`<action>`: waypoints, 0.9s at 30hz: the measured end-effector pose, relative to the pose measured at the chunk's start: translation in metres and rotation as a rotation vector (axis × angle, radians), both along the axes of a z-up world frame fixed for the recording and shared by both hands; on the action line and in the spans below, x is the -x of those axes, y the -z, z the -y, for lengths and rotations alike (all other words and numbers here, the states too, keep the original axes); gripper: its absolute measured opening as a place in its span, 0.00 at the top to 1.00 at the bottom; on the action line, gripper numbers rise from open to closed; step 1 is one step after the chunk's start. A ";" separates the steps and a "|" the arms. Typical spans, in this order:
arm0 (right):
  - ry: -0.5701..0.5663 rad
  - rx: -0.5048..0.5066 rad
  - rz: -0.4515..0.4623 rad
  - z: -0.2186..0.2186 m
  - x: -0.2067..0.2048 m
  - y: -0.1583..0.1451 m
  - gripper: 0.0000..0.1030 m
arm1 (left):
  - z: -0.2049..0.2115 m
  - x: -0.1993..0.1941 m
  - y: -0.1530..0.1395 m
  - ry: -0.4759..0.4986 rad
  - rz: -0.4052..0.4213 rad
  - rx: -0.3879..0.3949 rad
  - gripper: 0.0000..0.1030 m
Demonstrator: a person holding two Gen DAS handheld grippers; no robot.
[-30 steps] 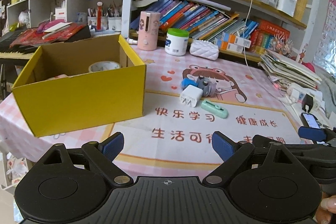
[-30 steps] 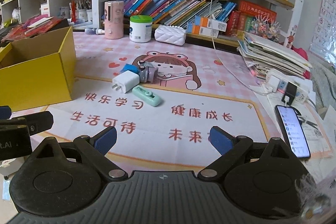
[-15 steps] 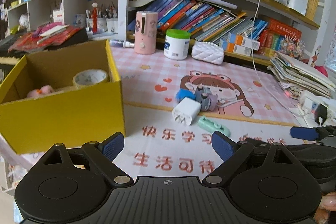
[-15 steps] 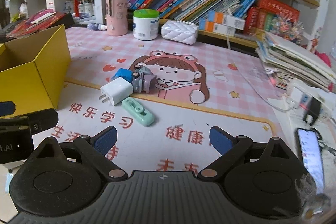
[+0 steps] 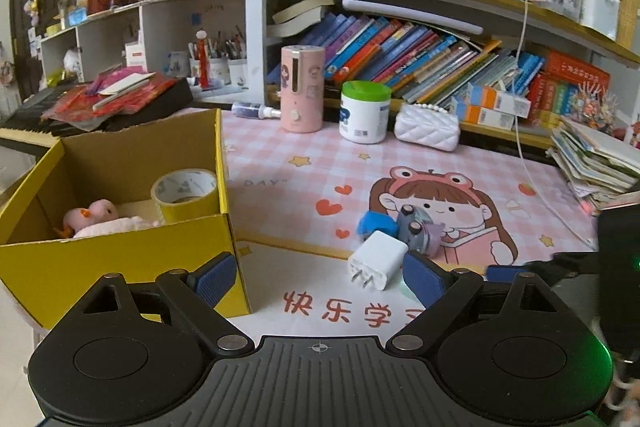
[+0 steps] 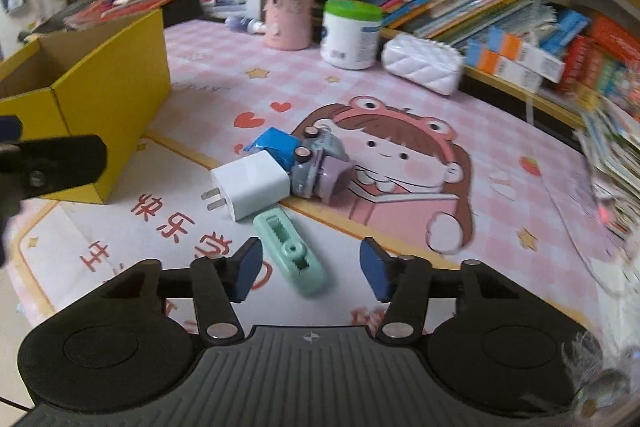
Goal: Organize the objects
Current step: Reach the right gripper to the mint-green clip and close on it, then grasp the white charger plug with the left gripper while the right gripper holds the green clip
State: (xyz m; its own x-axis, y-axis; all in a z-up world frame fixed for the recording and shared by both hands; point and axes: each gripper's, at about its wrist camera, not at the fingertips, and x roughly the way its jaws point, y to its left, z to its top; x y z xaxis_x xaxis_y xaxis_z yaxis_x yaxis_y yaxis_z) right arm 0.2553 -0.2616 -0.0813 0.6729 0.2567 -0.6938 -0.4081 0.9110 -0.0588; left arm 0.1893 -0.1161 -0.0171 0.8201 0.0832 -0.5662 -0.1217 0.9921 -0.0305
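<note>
On the pink mat lie a white charger plug (image 6: 252,185), a blue block (image 6: 274,143), a grey-purple toy (image 6: 320,167) and a mint green clip-like tool (image 6: 292,255). My right gripper (image 6: 310,271) hangs low over the mint tool. Its jaws are closing with the tool between them, and gaps show at both pads. My left gripper (image 5: 320,279) is open and holds nothing, just before the charger plug (image 5: 378,263). The yellow box (image 5: 120,267) to its left holds a tape roll (image 5: 186,189) and a pink plush (image 5: 100,215).
A pink canister (image 5: 302,89), a green-lidded white jar (image 5: 364,113) and a white quilted purse (image 5: 426,127) stand along the mat's far edge below crowded bookshelves. A paper stack (image 5: 596,159) sits at the right, and a white cable (image 5: 528,147) hangs down to the mat.
My right gripper has come forward and down over the mint tool, rolled a little, and its jaws have narrowed around it. The left gripper has drifted closer to the box and charger.
</note>
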 end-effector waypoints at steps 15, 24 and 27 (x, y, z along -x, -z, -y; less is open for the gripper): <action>-0.156 -0.046 -0.108 0.001 -0.030 0.021 0.78 | 0.016 -0.032 0.006 0.001 -0.024 -0.011 0.11; -0.002 -0.048 -0.046 0.050 -0.025 -0.005 0.78 | 0.042 -0.078 0.029 0.070 -0.107 0.022 0.12; 0.011 -0.062 -0.029 0.060 -0.022 -0.009 0.78 | 0.046 -0.097 0.045 0.052 -0.183 0.028 0.16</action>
